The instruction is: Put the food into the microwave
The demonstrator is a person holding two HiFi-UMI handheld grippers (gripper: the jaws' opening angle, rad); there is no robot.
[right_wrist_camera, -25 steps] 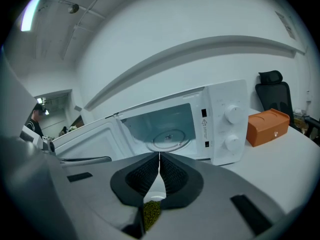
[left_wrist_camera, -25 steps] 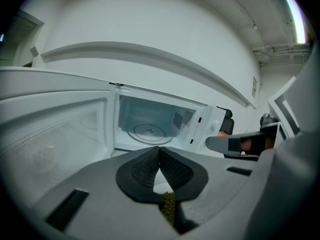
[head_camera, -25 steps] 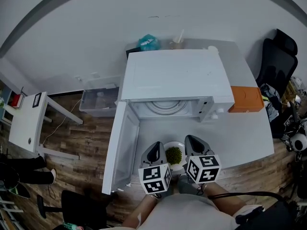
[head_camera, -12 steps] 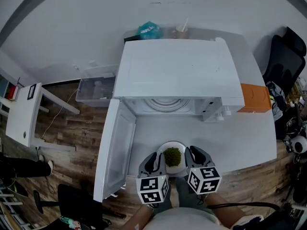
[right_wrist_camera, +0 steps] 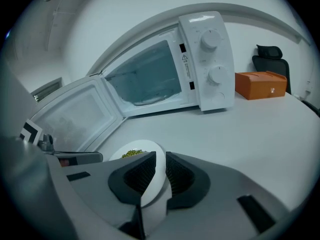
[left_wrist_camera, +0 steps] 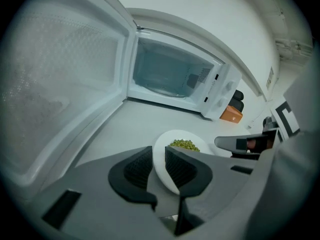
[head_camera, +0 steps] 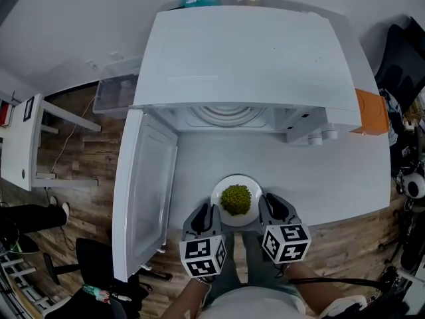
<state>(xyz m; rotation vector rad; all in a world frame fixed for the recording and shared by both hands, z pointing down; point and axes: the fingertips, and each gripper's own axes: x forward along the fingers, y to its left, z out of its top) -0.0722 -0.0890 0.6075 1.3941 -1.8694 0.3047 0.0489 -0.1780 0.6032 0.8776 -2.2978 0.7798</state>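
A white plate (head_camera: 219, 208) carries a heap of green peas (head_camera: 236, 199) and hangs over the front of the white table (head_camera: 345, 185). My left gripper (head_camera: 211, 212) is shut on the plate's left rim (left_wrist_camera: 161, 160), and my right gripper (head_camera: 264, 205) is shut on its right rim (right_wrist_camera: 159, 176). The peas (left_wrist_camera: 185, 145) (right_wrist_camera: 131, 154) lie near the plate's middle. The white microwave (head_camera: 246, 58) stands behind, its door (head_camera: 143, 191) swung open to the left. Its cavity with the glass turntable (head_camera: 229, 117) faces the plate.
An orange box (head_camera: 373, 111) sits right of the microwave, whose two knobs (right_wrist_camera: 212, 56) are at its right front. A black chair (head_camera: 405, 58) stands at the far right. A clear bin (head_camera: 116, 93) and a small white table (head_camera: 23, 141) are on the wooden floor at left.
The plate and both grippers have moved forward over the table toward the open microwave. The head view has shifted closer over the microwave.
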